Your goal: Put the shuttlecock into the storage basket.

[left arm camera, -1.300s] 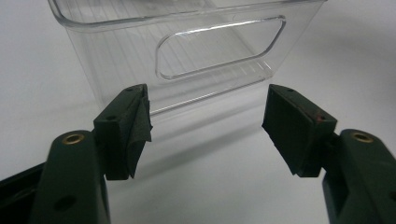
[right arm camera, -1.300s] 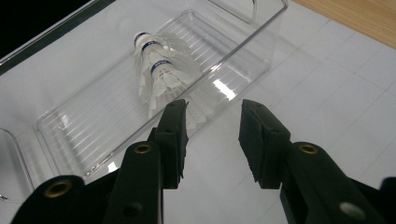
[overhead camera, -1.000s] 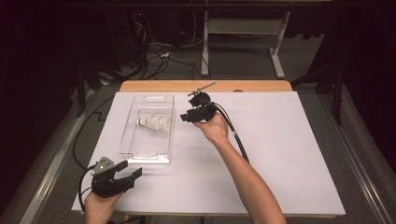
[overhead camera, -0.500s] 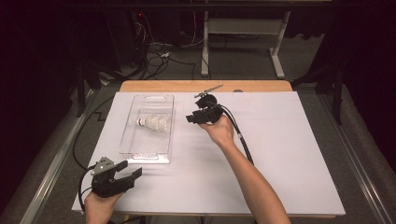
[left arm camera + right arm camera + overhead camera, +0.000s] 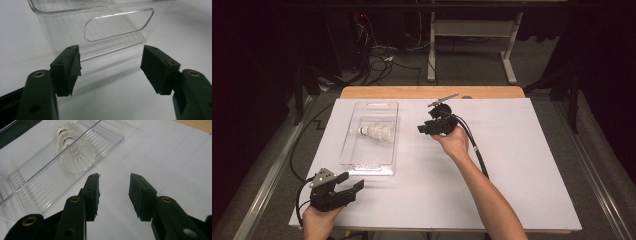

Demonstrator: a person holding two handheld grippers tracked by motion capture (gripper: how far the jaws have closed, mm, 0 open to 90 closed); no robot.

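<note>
The right gripper (image 5: 423,129) is seen from the high view held above the white table (image 5: 522,165), with its jaws open and nothing between them. The shuttlecock (image 5: 376,133) is seen off to its left, lying on its side inside the clear tray (image 5: 357,161). Its long line is laid across the tray, with the cork end pointed away from this gripper. The left gripper (image 5: 354,187) is seen low down by the tray's near end, open too and farther from the shuttlecock.

In the left gripper view, the tray's end wall (image 5: 100,22) is seen just ahead of the open jaws.

In the right gripper view, the shuttlecock (image 5: 73,152) is seen ahead and a bit left of the open jaws, not touched, with its feather skirt turned nearest. The right gripper is judged the better one for the reach.
</note>
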